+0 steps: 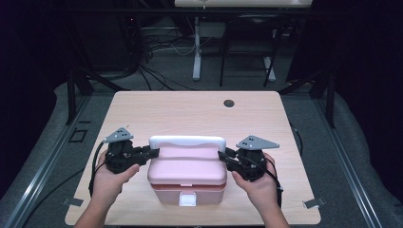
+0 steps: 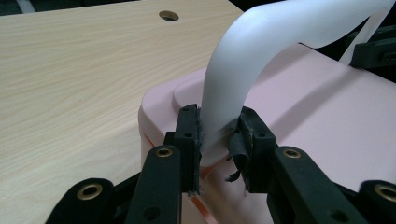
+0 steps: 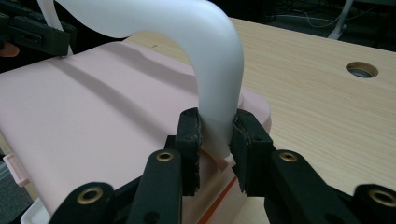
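Observation:
A pink lunch box [image 1: 187, 172] with a white front latch [image 1: 187, 199] sits near the table's front edge. Its white handle [image 1: 187, 142] stands raised over the lid. My left gripper [image 1: 153, 153] is shut on the handle's left leg [image 2: 224, 112], close to where the leg meets the box. My right gripper [image 1: 223, 156] is shut on the handle's right leg [image 3: 219, 105] in the same way. In each gripper view the pads press both sides of the white strap. A hand holds each gripper.
The light wooden table [image 1: 190, 111] stretches away behind the box, with a round cable hole [image 1: 229, 103] near its far edge. Beyond it are dark floor, cables and the legs of another desk [image 1: 196, 52].

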